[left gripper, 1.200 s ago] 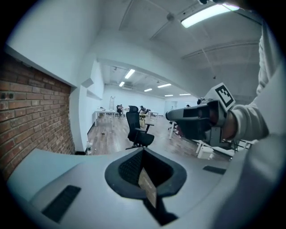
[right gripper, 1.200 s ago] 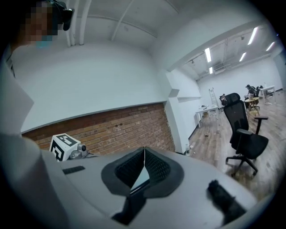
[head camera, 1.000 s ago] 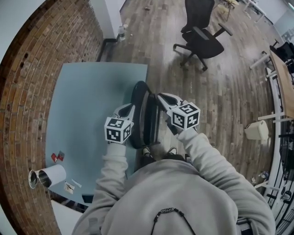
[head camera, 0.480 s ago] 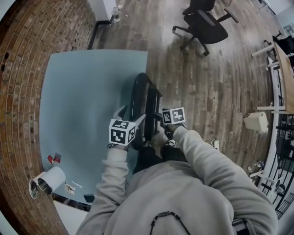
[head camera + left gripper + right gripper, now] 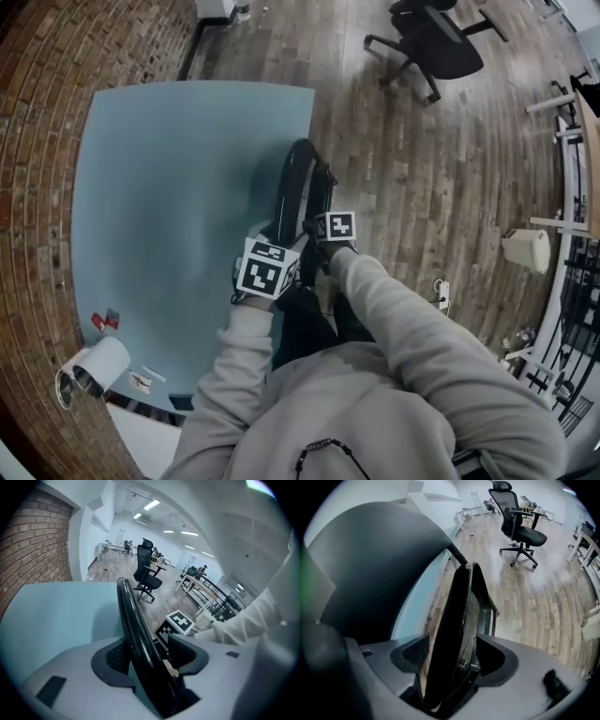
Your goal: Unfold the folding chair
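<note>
The left gripper (image 5: 150, 665) was just closing and the right gripper (image 5: 452, 660) just opening, both loose astride the chair (image 5: 300, 173). Ungripped, it risked toppling.

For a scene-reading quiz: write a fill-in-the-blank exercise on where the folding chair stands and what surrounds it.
1. The black folding chair stands ___, seat flat against frame.
2. It stands beside the edge of the light blue ___.
3. A black office chair farther off stands on the ___ floor.
4. The wall on the other side of the light blue surface is built of ___.
Missing words: folded; table; wooden; brick.
</note>
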Motion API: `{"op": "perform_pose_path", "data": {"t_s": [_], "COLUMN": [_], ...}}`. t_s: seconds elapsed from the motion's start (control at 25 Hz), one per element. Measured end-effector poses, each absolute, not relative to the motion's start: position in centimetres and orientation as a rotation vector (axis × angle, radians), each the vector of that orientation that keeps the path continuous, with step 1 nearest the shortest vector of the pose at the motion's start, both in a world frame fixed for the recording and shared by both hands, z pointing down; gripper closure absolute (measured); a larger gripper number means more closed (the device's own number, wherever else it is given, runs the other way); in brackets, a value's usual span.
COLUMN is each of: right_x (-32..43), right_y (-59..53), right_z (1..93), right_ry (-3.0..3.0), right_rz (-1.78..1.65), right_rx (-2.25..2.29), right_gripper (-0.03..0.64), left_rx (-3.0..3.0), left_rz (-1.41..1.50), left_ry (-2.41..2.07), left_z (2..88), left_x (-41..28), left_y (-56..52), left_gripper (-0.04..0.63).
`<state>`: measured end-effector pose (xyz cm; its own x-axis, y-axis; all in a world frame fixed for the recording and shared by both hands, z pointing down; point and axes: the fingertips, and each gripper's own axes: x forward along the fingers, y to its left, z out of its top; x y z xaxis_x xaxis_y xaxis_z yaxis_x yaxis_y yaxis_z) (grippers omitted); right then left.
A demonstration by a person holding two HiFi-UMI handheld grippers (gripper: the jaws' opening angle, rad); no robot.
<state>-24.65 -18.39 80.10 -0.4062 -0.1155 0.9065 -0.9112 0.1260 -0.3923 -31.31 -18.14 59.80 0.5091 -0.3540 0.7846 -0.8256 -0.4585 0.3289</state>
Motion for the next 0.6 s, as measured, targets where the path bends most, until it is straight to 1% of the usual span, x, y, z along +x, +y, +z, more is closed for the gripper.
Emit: {"op": "perform_pose_path", "data": {"t_s": [0.04,0.08,0.24,0.4,0.48,0.52,0.6], "right_x": [-24.7,-24.6,-24.6,-26.0,-26.2,-26.4,-27.3], "right_y": [-18.5,-18.7,-20.2,-20.4,-19.8,-19.2,-19.6], "right_z": [80.8,81.5,83.4,85.2,86.0,86.2,86.2], "right_ry": [-1.649,-1.643,-1.645,-1.648,-1.61,-1.588,-1.629], "right_rz": [1.345,1.334,1.308,1.244,1.21,1.231,1.255], "right_rx": [1.021,1.036,1.136,1.118,1.094,1.077,1.058], "right_gripper": [0.319,0.319,0.321,0.324,0.349,0.42,0.446], "left_rx": [2.032,2.029,2.006,2.009,2.012,2.01,2.001], "left_rz": [0.844,0.835,0.794,0.9,0.918,0.916,0.909], "left_ry": [-0.964,-0.962,-0.935,-0.896,-0.881,-0.877,-0.88], "left_z": [59.9,59.9,60.1,60.7,60.8,60.9,61.0], "left_x": [-31.5,-31.6,-31.4,-30.8,-30.7,-30.8,-31.0], "left_y": [-18.3,-18.4,-18.5,-18.5,-18.7,-18.8,-19.1], "left_gripper": [0.372,0.422,0.442,0.44,0.44,0.44,0.443]}}
